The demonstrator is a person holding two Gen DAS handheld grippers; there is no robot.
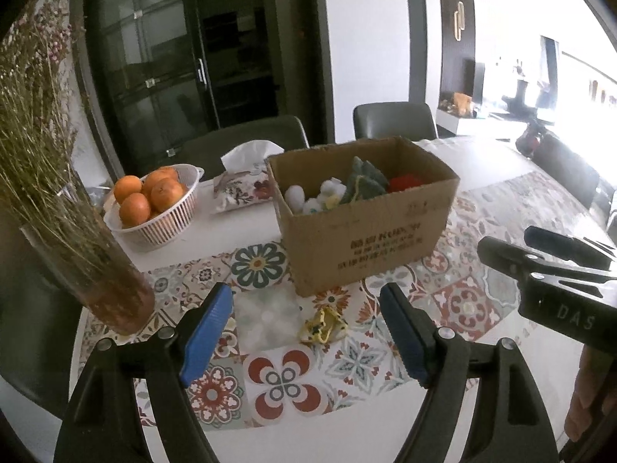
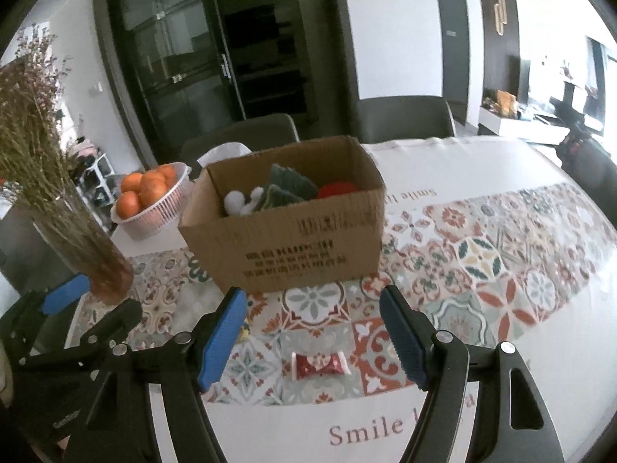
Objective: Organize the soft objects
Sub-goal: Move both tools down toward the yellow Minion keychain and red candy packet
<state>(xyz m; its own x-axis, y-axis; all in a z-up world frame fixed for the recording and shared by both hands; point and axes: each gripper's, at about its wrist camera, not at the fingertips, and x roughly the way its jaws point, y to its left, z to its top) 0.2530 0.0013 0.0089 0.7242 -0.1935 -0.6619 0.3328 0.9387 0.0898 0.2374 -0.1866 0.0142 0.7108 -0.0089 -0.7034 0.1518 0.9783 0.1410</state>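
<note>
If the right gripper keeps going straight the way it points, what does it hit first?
Most likely the small red-and-white soft item lying on the patterned tablecloth, centred between the open right gripper fingers. The cardboard box sits farther back; depth is uncertain.

Your tabletop [image 2: 559, 347] is covered by a white cloth printed with a band of patterned tiles and the word "Smile" along the near edge. On it you have an open cardboard box [image 1: 362, 239] standing at the middle of the tiled band. Left of the box sits a white basket [image 1: 162, 227] of oranges, with a floral tissue pack [image 1: 241, 191] between basket and box. At the far left stands a glass vase [image 1: 112, 293] of dried stems. In front of the box lie a small yellow pouch [image 1: 324, 326] and, apart from it to the right, a red-and-white pouch [image 2: 320, 364].
</note>
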